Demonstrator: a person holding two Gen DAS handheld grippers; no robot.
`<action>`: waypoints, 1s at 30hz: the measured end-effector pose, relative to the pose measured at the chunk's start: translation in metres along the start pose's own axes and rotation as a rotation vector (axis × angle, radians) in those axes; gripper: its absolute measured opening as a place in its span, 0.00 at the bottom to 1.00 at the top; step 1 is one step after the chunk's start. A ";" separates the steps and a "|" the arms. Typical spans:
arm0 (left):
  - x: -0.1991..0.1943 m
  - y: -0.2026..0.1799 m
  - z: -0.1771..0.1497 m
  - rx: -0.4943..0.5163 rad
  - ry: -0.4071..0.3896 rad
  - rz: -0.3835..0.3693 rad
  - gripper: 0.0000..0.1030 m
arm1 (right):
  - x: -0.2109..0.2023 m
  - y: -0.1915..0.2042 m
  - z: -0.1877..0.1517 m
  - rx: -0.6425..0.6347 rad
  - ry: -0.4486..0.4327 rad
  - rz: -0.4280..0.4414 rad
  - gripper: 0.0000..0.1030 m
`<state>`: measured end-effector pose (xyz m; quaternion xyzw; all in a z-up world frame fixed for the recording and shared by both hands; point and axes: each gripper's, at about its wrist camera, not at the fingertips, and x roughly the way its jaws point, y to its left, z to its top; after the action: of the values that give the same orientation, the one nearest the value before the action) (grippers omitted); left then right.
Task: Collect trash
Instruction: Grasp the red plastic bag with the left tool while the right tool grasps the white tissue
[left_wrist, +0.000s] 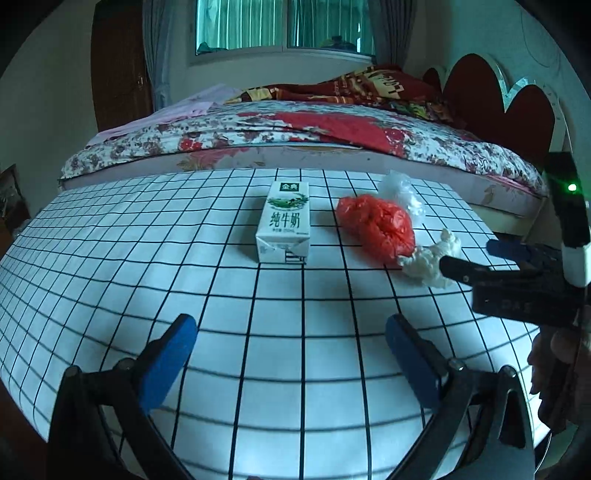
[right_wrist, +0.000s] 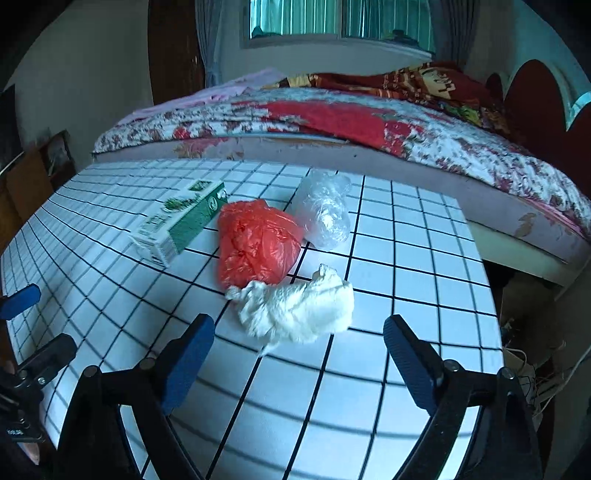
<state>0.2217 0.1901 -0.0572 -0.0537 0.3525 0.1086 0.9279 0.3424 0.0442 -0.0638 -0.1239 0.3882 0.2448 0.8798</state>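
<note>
My left gripper (left_wrist: 291, 354) hangs spread wide over the checked table (left_wrist: 110, 258), gripping nothing. My right gripper (right_wrist: 299, 354) is spread too, just short of one white tissue wad (right_wrist: 299, 310). Behind: one red bag (right_wrist: 258, 240), one clear bag (right_wrist: 327, 212), one milk carton (left_wrist: 284, 225) lying flat; contents not visible.

The white-and-green cardboard milk carton (left_wrist: 283, 223) lying on the table bears "金典" at its far end and "纯牛奶" nearer.
</note>
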 end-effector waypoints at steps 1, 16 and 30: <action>0.004 -0.003 0.003 0.003 0.003 0.000 0.99 | 0.007 -0.001 0.002 -0.002 0.012 0.005 0.83; 0.063 -0.074 0.040 0.062 0.028 -0.083 0.91 | 0.021 -0.081 0.000 0.083 0.007 -0.019 0.50; 0.122 -0.095 0.062 0.036 0.171 -0.123 0.44 | 0.023 -0.101 0.005 0.137 0.013 0.010 0.50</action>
<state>0.3730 0.1292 -0.0905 -0.0676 0.4282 0.0403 0.9002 0.4125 -0.0314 -0.0748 -0.0632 0.4101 0.2212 0.8825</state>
